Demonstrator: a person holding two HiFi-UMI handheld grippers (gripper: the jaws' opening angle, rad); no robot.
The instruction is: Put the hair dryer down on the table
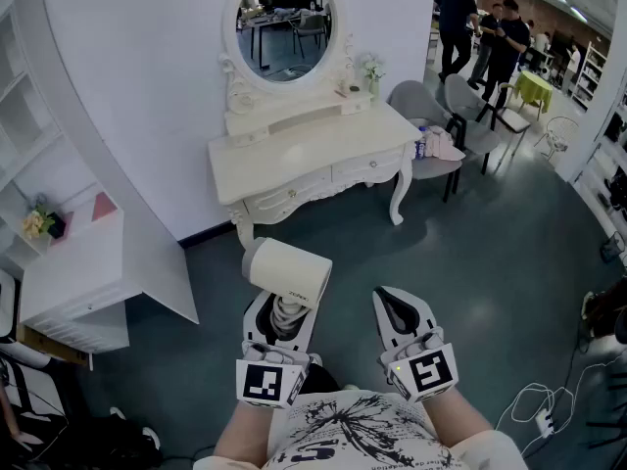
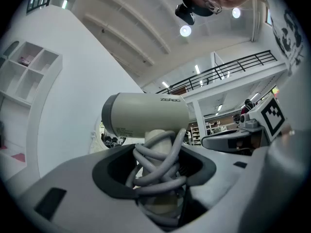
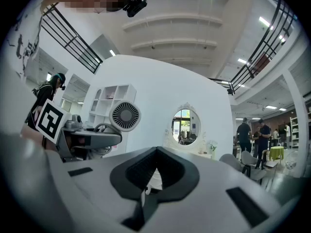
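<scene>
The left gripper (image 1: pixel 283 313) is clamped on the handle of the hair dryer (image 1: pixel 288 270), its jaws standing wide around the handle and the grey cord (image 2: pixel 159 165) wound about it. The handle runs along the gripper's own line, and the cream barrel sits just past the jaw tips, lying crosswise to them, so the dryer's long body points side to side, not ahead. The right gripper (image 1: pixel 400 311) hangs beside it, jaws together and nothing between them; the right gripper view shows only its dark pads meeting. The white dressing table (image 1: pixel 304 153) lies straight ahead of the left gripper's tips, well apart from them, with open floor between, and its top looks bare along the near edge below the round mirror (image 1: pixel 286 23). Since the dryer is already in the left gripper, and that gripper faces the table about head-on, I judge that the coming move is a plain carry forward, then lowering until the barrel rests on the tabletop before the jaws let go.
</scene>
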